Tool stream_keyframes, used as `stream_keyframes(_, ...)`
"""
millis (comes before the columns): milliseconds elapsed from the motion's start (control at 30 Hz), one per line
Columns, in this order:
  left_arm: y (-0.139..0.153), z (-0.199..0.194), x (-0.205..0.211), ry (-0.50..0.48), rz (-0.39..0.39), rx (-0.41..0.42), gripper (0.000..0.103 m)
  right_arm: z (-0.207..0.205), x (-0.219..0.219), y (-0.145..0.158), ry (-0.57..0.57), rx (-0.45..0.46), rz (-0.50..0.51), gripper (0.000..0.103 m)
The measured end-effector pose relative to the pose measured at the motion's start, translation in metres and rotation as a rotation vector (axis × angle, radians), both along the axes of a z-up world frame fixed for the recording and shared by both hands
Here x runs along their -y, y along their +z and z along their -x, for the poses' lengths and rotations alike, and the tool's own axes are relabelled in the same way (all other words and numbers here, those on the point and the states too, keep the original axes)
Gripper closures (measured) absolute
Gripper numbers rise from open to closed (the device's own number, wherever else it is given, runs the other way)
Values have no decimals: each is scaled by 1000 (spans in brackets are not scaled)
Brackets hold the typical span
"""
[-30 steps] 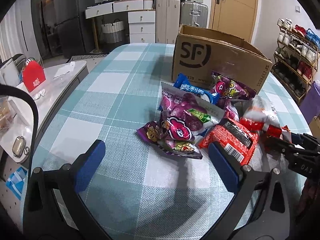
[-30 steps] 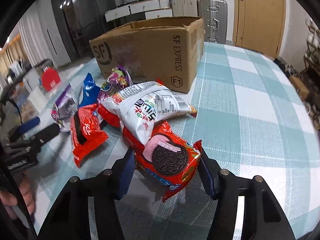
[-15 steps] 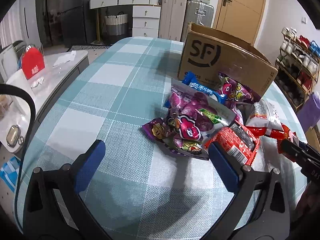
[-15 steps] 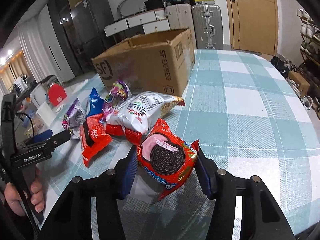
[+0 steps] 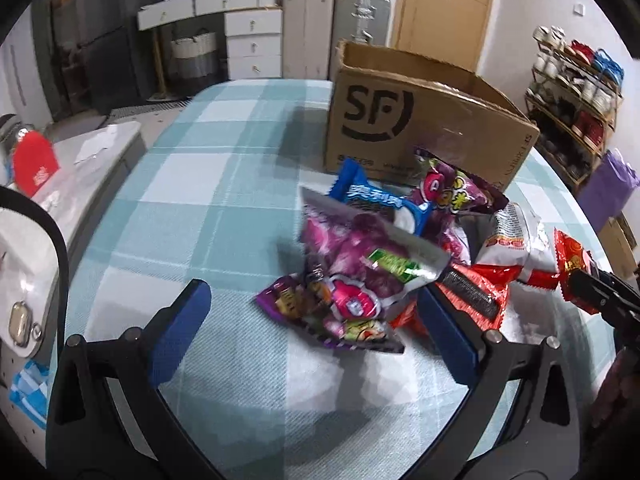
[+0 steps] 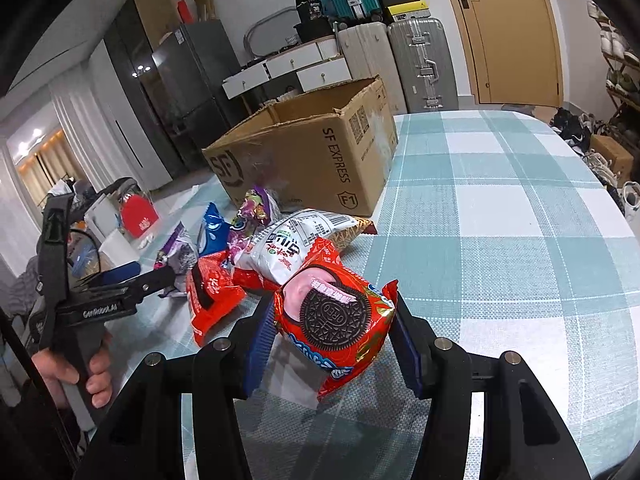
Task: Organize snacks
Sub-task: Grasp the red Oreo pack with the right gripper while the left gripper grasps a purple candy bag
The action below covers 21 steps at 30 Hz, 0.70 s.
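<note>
Checked teal-and-white cloth covers the desk (image 5: 192,184); landmark for all entries below: the open cardboard box (image 5: 420,120) marked SF, standing at the desk's far side.

1. Blue Oreo packet (image 5: 376,204): just in front of the box, tilted against the heap.
2. Purple candy bag (image 5: 456,196): beside the blue packet, close to the box's front wall.
3. Purple-and-silver grape pouch (image 5: 360,252): further forward of the box, lying on top of the heap.
4. Small purple packet (image 5: 320,320): under the pouch, at the heap's edge farthest from the box.
5. Red wafer packet (image 5: 472,296): beside the pouch, well forward of the box.
6. White snack bag (image 6: 296,248): in front of the box's corner, resting on a red wrapper.
7. Red Oreo pack (image 6: 336,320): well forward of the box, lifted clear of the cloth, pinched on both sides by the fingers of the right gripper (image 6: 334,340).
8. Left gripper (image 5: 312,336): fingers spread wide and holding nothing, hovering over the cloth with the heap between it and the box.
</note>
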<state>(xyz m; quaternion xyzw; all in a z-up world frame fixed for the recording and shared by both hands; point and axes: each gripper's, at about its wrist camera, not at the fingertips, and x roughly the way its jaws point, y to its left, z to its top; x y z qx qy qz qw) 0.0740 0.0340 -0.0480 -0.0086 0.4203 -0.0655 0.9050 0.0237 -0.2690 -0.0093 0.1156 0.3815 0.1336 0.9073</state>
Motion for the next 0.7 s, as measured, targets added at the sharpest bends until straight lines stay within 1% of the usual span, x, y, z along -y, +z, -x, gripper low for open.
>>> stream_keyframes(67,-1,-7,3,-8,-11,-15,0,0,1,0,3,1,-8,48)
stream_keyframes(133,-3,-12,4,-20,-2,-31,0,0,2,0,9,2,-23,48)
stream_keyframes(300,-6,-20,3,-19,5,-40,0,1,5,1,8,9,-40,49)
stream_keyframes(367,-6,-20,4,-1,-33,-22,2,1,5,1,9,10,-46,49)
stream_keyframes(433,-6,-19,9,-27,-49,-15,8,1,6,0,8,8,-52,48)
stream_keyframes(500,-7,-18,12,-47,-54,-24,24,0,7,0,5,4,-60,48)
stream_keyframes(533,-9,-18,14,-58,-57,-38,28,0,9,-1,1,2,-65,48)
stream_keyframes(567,-11,-18,14,-65,-56,-50,37,1,10,-1,0,2,-69,48)
stream_keyframes(600,-13,-18,14,-64,-58,-57,40,1,11,-2,-2,0,-73,49)
stream_keyframes(633,-13,-17,13,-66,-55,-51,40,0,11,-2,-7,-1,-74,49)
stream_keyframes(667,-13,-15,13,-68,-50,-45,45,0,12,-2,-10,-2,-75,49)
stream_keyframes(700,-11,-13,11,-71,-38,-38,54,0,12,-2,-10,-3,-78,49)
